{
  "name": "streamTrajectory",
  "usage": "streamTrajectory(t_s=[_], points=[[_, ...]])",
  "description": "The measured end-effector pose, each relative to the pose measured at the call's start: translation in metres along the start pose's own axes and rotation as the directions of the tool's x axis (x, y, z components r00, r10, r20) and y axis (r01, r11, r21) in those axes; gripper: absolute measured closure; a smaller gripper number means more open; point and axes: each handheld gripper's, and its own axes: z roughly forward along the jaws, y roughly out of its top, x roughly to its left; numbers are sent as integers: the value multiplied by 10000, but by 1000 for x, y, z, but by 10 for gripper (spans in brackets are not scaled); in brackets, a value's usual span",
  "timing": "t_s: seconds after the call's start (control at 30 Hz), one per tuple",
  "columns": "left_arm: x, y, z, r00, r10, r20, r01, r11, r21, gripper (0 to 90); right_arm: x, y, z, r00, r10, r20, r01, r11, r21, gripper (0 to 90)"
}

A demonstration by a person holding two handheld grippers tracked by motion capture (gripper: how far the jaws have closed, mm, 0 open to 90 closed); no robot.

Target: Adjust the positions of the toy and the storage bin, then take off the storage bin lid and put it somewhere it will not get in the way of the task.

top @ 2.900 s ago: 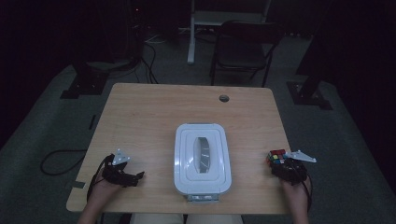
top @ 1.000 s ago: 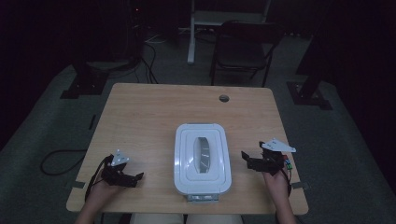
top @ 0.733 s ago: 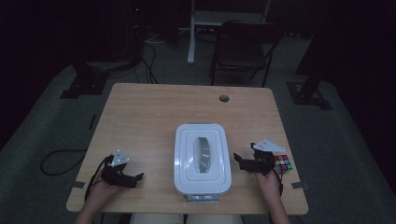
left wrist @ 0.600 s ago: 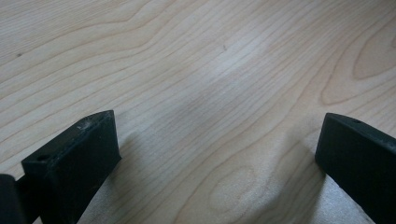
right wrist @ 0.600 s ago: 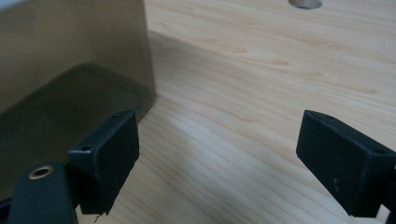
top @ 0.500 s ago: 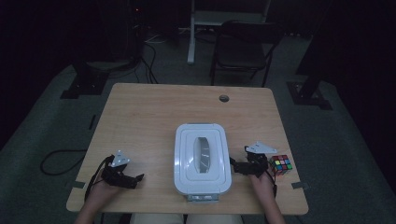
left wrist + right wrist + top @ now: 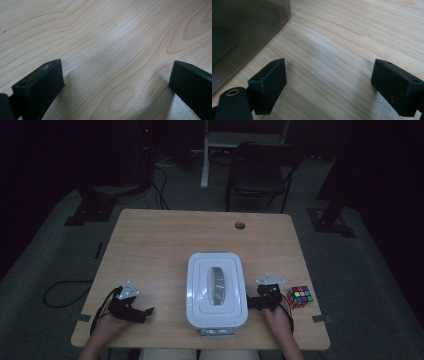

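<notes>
The right gripper [image 7: 256,302] is resting on the wooden table [image 7: 165,245] with jaws spread wide and empty, pointing at the white lidded container [image 7: 216,292], the Rubik's cube [image 7: 299,297] just behind it. The left gripper [image 7: 142,312] is lying wide open, holding nothing.

Dim room w/ grey carpeted floor [image 7: 45,270]. Light wooden table [image 7: 165,245] at centre, round cable hole [image 7: 240,225] near its far edge. Beyond it a dark chair [image 7: 260,175], a white desk leg [image 7: 205,155], black stand bases & cables
</notes>
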Motion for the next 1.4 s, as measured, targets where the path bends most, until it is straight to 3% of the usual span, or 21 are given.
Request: streamTrajectory(t_s=[0.3, 0.37, 0.47, 0.7, 0.83, 1.13, 1.4], points=[[0, 1, -1, 9999, 75, 70, -76, 9998, 167, 5, 0, 0, 0, 10000, -5, 2, 5, 10000, 1, 125], [2, 3, -4, 9991, -231, 364, 227, 9997, 128, 5, 0, 0, 0, 10000, -6, 2, 6, 10000, 2, 125], [1, 8, -8, 9989, -275, 371, 275, 9996, -7, 5, 0, 0, 0, 10000, -6, 2, 6, 10000, 3, 125], [-7, 33, -27, 9969, 98, 778, -81, 9997, -215, 5, 0, 0, 0, 10000, -7, 3, 7, 10000, 1, 125], [-12, 46, -37, 9928, 116, 1190, -67, 9991, -417, 5, 0, 0, 0, 10000, -6, 1, 6, 10000, 2, 125], [-25, 72, -59, 9881, 569, 1430, -441, 9949, -911, 5, 0, 0, 0, 10000, -5, 1, 5, 10000, 2, 125], [-41, 94, -74, 9750, 1165, 1892, -900, 9856, -1433, 5, 0, 0, 0, 10000, -5, 1, 5, 10000, 4, 125]])
